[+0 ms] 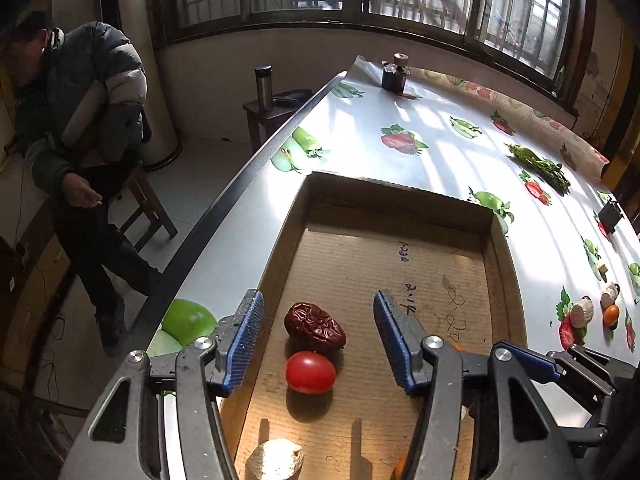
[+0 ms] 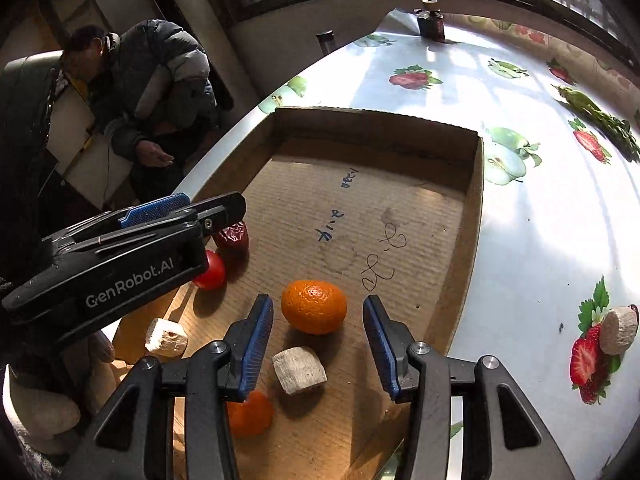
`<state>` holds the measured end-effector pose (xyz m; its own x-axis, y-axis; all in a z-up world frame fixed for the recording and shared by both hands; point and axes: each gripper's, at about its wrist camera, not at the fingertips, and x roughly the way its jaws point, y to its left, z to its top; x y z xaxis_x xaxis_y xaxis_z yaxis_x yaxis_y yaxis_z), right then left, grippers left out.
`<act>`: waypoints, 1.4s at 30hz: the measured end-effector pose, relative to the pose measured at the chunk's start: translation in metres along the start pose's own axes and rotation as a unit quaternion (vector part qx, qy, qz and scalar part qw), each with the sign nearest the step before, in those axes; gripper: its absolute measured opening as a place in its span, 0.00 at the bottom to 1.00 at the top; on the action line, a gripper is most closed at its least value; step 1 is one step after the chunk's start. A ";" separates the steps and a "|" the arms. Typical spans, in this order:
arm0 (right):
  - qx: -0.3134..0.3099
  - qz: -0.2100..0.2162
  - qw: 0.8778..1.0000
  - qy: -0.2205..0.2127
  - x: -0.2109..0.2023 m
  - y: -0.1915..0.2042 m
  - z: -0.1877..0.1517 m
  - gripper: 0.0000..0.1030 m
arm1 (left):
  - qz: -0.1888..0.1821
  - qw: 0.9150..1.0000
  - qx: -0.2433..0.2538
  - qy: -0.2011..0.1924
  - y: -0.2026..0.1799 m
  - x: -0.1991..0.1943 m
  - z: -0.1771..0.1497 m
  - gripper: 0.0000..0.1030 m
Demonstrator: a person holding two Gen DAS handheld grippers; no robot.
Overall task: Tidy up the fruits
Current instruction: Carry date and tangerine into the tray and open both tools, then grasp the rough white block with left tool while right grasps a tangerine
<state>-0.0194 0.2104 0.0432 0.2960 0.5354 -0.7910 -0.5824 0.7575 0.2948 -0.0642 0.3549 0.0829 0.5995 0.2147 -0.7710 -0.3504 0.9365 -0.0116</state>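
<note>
A shallow brown corrugated-cardboard tray (image 2: 456,248) lies on the table and holds the sorted fruit. Inside it, a round orange tangerine (image 2: 314,306) sits near the middle of the near half, with a pale beige cut chunk (image 2: 299,369) just in front of it and a second, smaller orange tangerine (image 2: 251,414) partly hidden behind a finger at the near edge. Toward the tray's left wall, a wrinkled dark-red dried date (image 1: 315,326) touches a smooth red cherry tomato (image 1: 310,372), and another pale cut chunk (image 2: 166,338) lies closer to the near left corner.

The right gripper (image 2: 318,344) hovers over the tangerine and the beige chunk with its blue-padded fingers spread apart, holding nothing. The left gripper (image 1: 318,344) hangs over the date and tomato, fingers likewise wide apart and empty.

Outside the tray, on the white fruit-printed tablecloth (image 1: 440,136), a pale round slice (image 2: 618,330) rests to the right, a small orange fruit (image 1: 611,315) lies near it, and a bunch of green leafy vegetables (image 1: 540,166) lies farther back.
</note>
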 end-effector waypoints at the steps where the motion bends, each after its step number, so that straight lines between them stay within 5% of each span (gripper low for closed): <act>1: 0.000 0.000 1.000 -0.008 -0.007 -0.002 -0.001 0.50 | 0.007 1.000 -0.001 -0.017 -0.001 -0.012 -0.001 0.63; 7: -0.004 -0.023 0.998 -0.064 -0.067 -0.016 -0.028 0.56 | 0.030 0.995 0.002 -0.094 -0.022 -0.073 -0.024 0.78; 15: 0.021 -0.068 0.994 -0.088 -0.119 -0.055 -0.070 0.57 | 0.031 0.993 0.044 -0.107 -0.070 -0.095 -0.051 0.79; 25: 0.096 -0.100 0.983 -0.121 -0.174 -0.130 -0.105 0.57 | -0.006 0.994 0.074 -0.079 -0.112 -0.091 -0.062 0.79; 33: 0.208 -0.146 0.956 -0.149 -0.223 -0.233 -0.120 0.57 | -0.075 0.993 0.081 -0.039 -0.150 -0.069 -0.055 0.79; 37: 0.240 -0.149 0.949 -0.141 -0.220 -0.264 -0.121 0.57 | -0.125 0.987 0.096 -0.003 -0.187 -0.045 -0.055 0.79; 42: 0.241 -0.126 0.955 -0.119 -0.190 -0.270 -0.109 0.57 | -0.167 0.981 0.091 0.038 -0.229 -0.005 -0.048 0.78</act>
<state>-0.0005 -0.1364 0.0551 0.5777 0.3389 -0.7426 -0.0701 0.9270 0.3685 -0.0217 0.1261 0.0587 0.6007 -0.1269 -0.7893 -0.0048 0.9867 -0.1623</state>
